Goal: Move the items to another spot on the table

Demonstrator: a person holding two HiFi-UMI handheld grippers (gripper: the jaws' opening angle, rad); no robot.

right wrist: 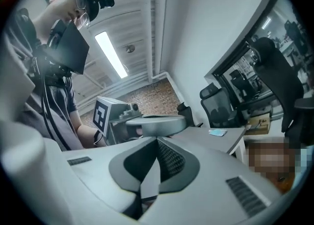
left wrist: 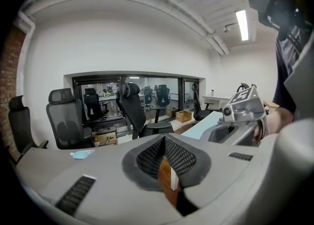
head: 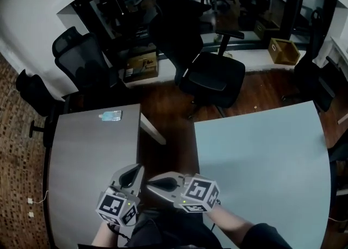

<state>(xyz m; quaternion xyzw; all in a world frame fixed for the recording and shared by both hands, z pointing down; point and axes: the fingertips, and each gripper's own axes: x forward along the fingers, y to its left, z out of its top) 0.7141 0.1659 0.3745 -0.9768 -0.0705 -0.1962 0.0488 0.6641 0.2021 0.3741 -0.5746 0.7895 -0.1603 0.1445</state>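
Note:
A small pale blue packet (head: pixel 110 115) lies near the far edge of the grey table (head: pixel 81 155); nothing else shows on either table. My left gripper (head: pixel 132 170) hovers over the grey table's near right corner, shut and empty. My right gripper (head: pixel 152 184) sits just beside it over the gap between the tables, also shut and empty. In the left gripper view the shut jaws (left wrist: pixel 164 146) point toward the packet (left wrist: pixel 82 154), with the right gripper (left wrist: pixel 240 113) at the right. In the right gripper view the shut jaws (right wrist: pixel 158 146) face the left gripper (right wrist: pixel 147 123), with the packet (right wrist: pixel 217 132) beyond.
A pale blue-grey table (head: pixel 266 172) stands at the right, across a dark floor gap (head: pixel 166 155). Black office chairs (head: pixel 209 74) stand behind both tables. Cardboard boxes (head: pixel 284 50) sit along the glass partition, one (head: pixel 141 67) behind the grey table.

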